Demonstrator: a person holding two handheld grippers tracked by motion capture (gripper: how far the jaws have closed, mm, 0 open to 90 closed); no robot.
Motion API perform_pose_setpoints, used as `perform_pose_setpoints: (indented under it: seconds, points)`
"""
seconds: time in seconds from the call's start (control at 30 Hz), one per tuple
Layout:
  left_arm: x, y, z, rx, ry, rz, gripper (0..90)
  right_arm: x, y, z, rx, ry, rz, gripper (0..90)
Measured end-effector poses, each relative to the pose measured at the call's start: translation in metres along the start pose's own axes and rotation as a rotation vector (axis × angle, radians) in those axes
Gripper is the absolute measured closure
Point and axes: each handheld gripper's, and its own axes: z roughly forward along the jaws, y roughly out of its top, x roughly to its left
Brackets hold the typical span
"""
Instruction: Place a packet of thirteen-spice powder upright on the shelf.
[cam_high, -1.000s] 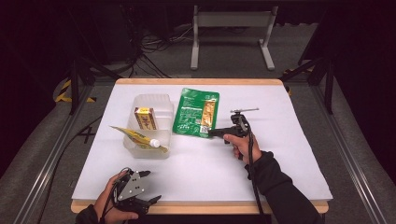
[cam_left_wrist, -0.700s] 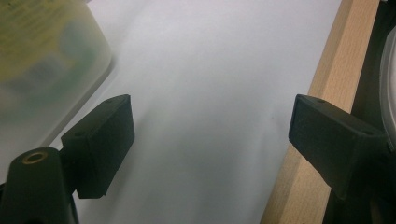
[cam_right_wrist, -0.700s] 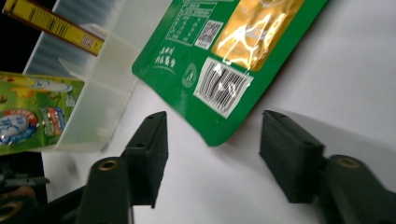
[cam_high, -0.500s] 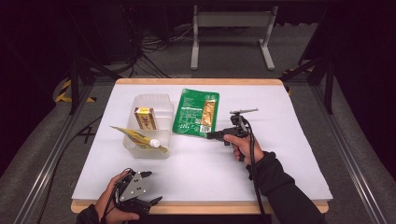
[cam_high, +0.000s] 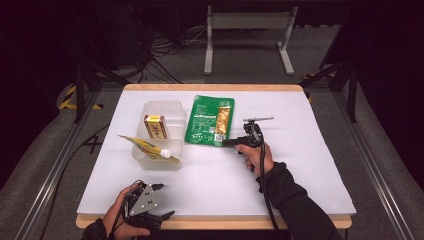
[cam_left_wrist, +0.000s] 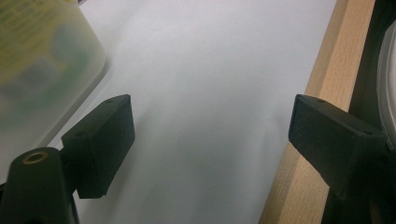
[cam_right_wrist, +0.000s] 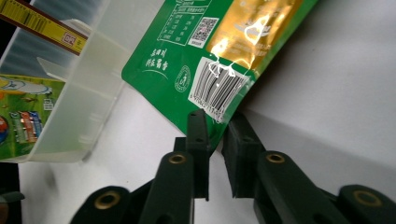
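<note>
Nearest us, the left gripper (cam_high: 161, 202) sits at the worktop's (cam_high: 310, 165) near edge, held in the left hand (cam_high: 120, 212); in the left gripper view its jaws stand wide apart over bare white surface with nothing between them, the wooden rim beside one jaw.

Further in, the right hand (cam_high: 256, 156) holds the right gripper (cam_right_wrist: 215, 140) level, pointing left in the high view. Its jaws have just been closing and now pinch the near corner of the green pouch (cam_high: 210, 120), right by the barcode, as the right gripper view shows. That corner looks slightly raised; the rest of the pouch lies flat mid-worktop toward the far side.

Just left of the pouch we see a clear plastic tub (cam_high: 172, 162), touching or nearly so. A yellow tube (cam_high: 145, 146) lies across its near part and pokes over the left wall; a small yellow-red box (cam_high: 155, 126) stands in its far part.
</note>
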Motion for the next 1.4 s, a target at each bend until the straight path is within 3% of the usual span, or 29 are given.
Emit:
perform_pose_setpoints:
  seconds: [0.17, 0.33, 0.4, 0.5, 0.63, 0.73, 0.87, 1.07, 1.17, 1.23, 1.33, 1.4]
  points:
    - [-0.003, 0.006, 0.004, -0.004, -0.007, -0.002, 15.2, -0.001, -0.004, -0.010, 0.002, 0.001, -0.020, 85.8]
    - [-0.007, 0.014, 0.014, 0.008, -0.001, -0.017, 15.2, -0.004, -0.018, -0.034, 0.020, -0.002, -0.060, 86.4]
    - [-0.007, 0.017, 0.018, 0.016, -0.009, -0.023, 15.2, -0.002, -0.025, -0.045, 0.037, -0.040, -0.115, 86.3]
    - [-0.008, 0.023, 0.024, 0.026, -0.017, -0.028, 15.3, 0.002, -0.039, -0.065, 0.061, -0.051, -0.183, 85.9]
    - [-0.009, 0.029, 0.032, 0.035, -0.023, -0.039, 15.2, 0.002, -0.059, -0.087, 0.094, -0.042, -0.224, 85.7]
    - [-0.010, 0.034, 0.038, 0.028, -0.052, -0.047, 15.3, 0.002, -0.074, -0.100, 0.118, -0.043, -0.251, 84.8]
    - [-0.013, 0.043, 0.046, 0.016, -0.093, -0.062, 15.3, 0.004, -0.093, -0.115, 0.127, -0.042, -0.271, 83.8]
    - [-0.012, 0.056, 0.062, 0.016, -0.099, -0.094, 15.0, 0.005, -0.107, -0.128, 0.133, -0.048, -0.290, 82.1]
    - [-0.011, 0.062, 0.069, 0.022, -0.095, -0.093, 14.7, 0.004, -0.107, -0.129, 0.139, -0.060, -0.312, 70.8]
    - [-0.009, 0.065, 0.074, 0.024, -0.103, -0.103, 14.8, 0.002, -0.104, -0.129, 0.113, -0.063, -0.309, 63.2]
    - [-0.007, 0.069, 0.081, 0.026, -0.103, -0.137, 15.0, -0.001, -0.099, -0.127, 0.111, -0.022, -0.315, 47.5]
    - [-0.007, 0.072, 0.088, 0.035, -0.105, -0.151, 15.0, -0.004, -0.092, -0.122, 0.128, 0.035, -0.331, 42.4]
